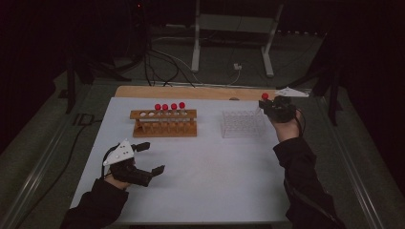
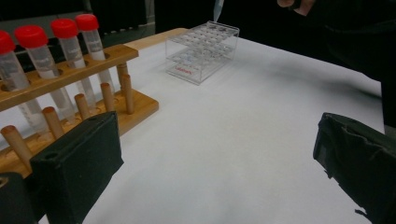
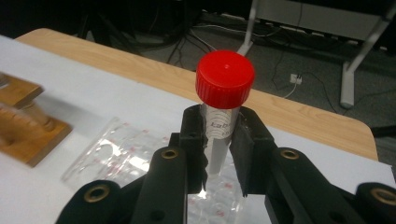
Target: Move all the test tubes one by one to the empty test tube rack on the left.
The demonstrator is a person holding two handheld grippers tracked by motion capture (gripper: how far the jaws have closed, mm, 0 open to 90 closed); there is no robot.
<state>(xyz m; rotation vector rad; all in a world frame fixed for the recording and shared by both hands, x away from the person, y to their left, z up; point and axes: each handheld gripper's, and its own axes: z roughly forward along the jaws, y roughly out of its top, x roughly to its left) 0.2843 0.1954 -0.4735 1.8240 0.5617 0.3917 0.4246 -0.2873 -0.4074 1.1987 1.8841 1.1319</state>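
Gripping red-capped tube (image 3: 219, 121) upright, right tool (image 3: 218, 140) clenched just below cap; clear rack (image 3: 116, 154) directly beneath tool. Tube's long axis vertical, tip over rack holes. Left tool (image 1: 148, 157) released, resting well apart, near wooden rack (image 1: 165, 123).

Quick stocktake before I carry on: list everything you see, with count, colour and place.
held tube: one, clear with red cap, upright in the right gripper above the clear rack
racked tubes: four, red caps, right end of the wooden rack
wooden rack: one, brown, far left of centre
clear rack: one, transparent, right of the wooden rack
table: one, white top
left gripper: black, open, near left, holding nothing
right gripper: black, shut on the held tube
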